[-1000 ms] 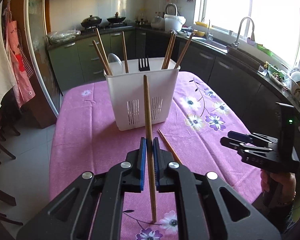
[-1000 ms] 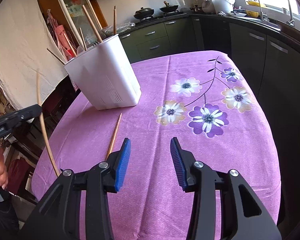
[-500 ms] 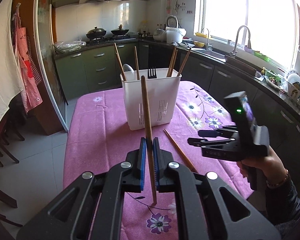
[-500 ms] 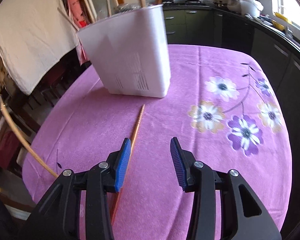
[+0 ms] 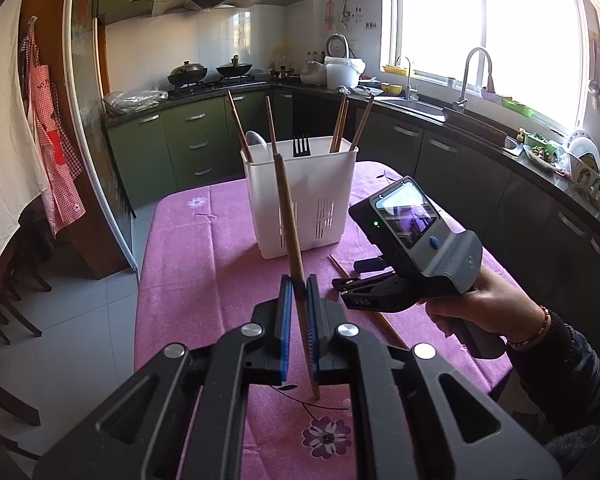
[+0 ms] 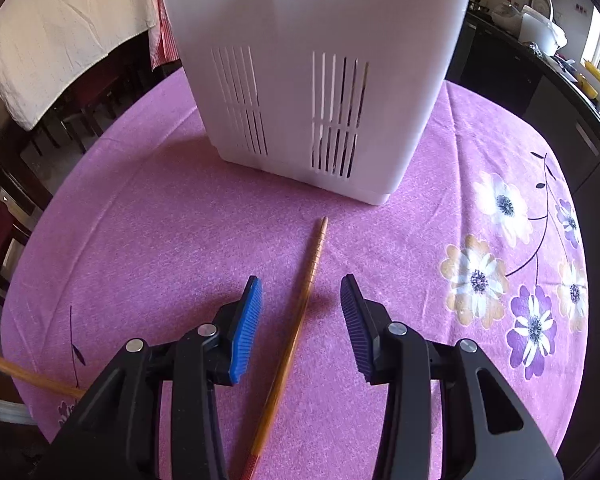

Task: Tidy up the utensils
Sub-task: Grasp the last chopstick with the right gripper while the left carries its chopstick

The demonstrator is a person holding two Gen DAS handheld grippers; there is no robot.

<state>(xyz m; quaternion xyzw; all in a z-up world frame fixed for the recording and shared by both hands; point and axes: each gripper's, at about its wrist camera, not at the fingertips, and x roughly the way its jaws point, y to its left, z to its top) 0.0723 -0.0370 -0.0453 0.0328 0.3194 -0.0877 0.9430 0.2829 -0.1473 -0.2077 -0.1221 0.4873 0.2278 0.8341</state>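
A wooden chopstick is clenched upright between the jaws of the left gripper, its lower end hanging just above the purple flowered cloth of the worktop. The jaws of the right gripper are held apart and released, straddling a second chopstick that lies flat on the cloth without being pressed by either pad. The white utensil holder is set near the worktop's far end, just beyond that chopstick's tip; open cloth is left on both sides of it. In the left wrist view, the rounded near edge is seen close under the right hand. The holder's rim is cut off in the right wrist view, and the lying chopstick's near end is hidden by the gripper body.
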